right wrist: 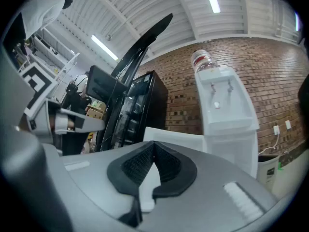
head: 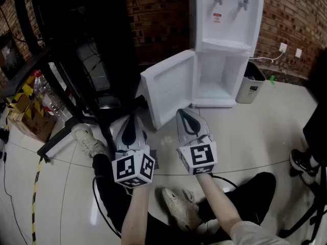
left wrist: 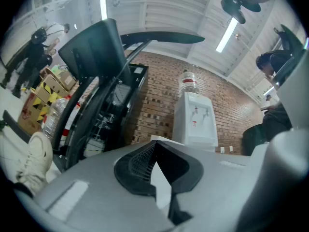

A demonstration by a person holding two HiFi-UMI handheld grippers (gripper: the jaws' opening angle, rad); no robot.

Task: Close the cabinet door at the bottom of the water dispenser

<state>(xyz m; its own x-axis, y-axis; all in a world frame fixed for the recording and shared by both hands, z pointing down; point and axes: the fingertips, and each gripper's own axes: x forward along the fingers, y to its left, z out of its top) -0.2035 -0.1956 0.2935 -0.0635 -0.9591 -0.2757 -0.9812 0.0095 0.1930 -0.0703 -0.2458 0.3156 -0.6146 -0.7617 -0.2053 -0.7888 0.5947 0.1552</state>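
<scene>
The water dispenser stands at the far side of the scene against a brick wall, with an inverted bottle on top that shows in the right gripper view. The cabinet door at its bottom is open: it is swung out to the left, hinged on the left edge of the cabinet, and its inner face is turned toward the bare white compartment. The person holds both tools low and near, side by side above the pale tiled floor, pointing toward the dispenser. The left tongs are on the near side of the door's free edge and apart from it. Their jaws are pressed together at the tips with nothing between them. The right tongs are just to the right, also short of the door, and their jaws are likewise brought fully together and empty. A small grey bin sits on the floor touching or just beside the dispenser's right side. To the left rises a tall black machine, and further left are a cardboard box with yellow and black tape and some plastic bottles. A white shoe rests on the floor near the machine's base.
</scene>
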